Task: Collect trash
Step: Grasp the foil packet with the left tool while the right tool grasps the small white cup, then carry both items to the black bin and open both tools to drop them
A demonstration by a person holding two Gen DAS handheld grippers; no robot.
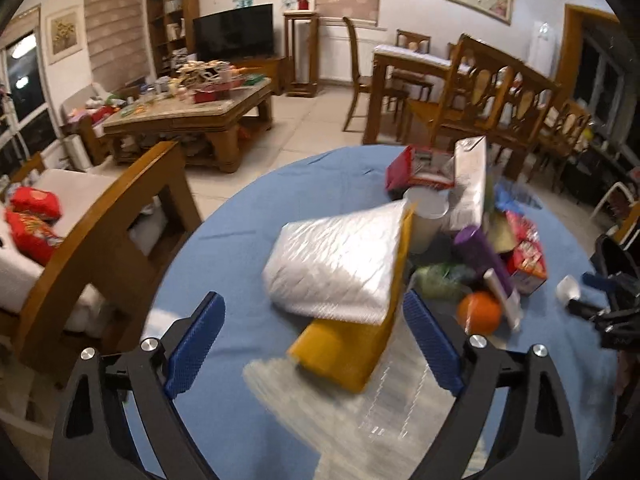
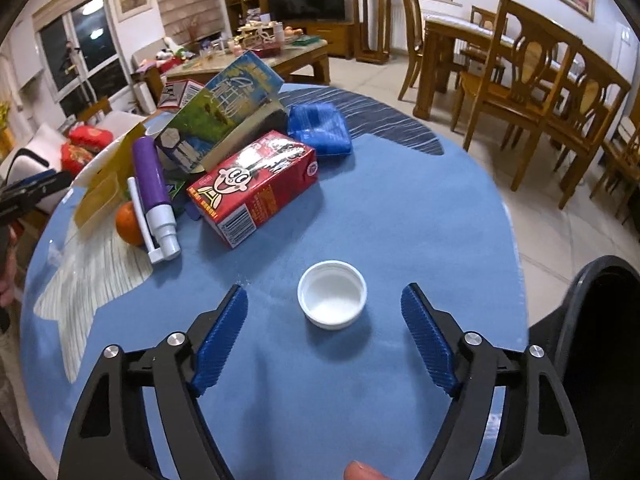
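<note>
Two grippers stand wide open, empty. Right gripper [image 2: 324, 320] brackets the white cap [image 2: 332, 300] on the blue tablecloth [image 2: 400, 216], red carton [image 2: 256, 186] at eleven o'clock; centre, then squeeze gently. Left gripper [image 1: 312, 320] faces the padded envelope [image 1: 340, 276] at twelve o'clock.

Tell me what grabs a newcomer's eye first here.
The white cap lying alone, open side up, on the blue tablecloth, between the right hand-held gripper's open jaws. Behind it, a red carton fronts a trash pile. On the left, a silver-and-yellow mailer looms ahead of the left hand-held gripper.
</note>
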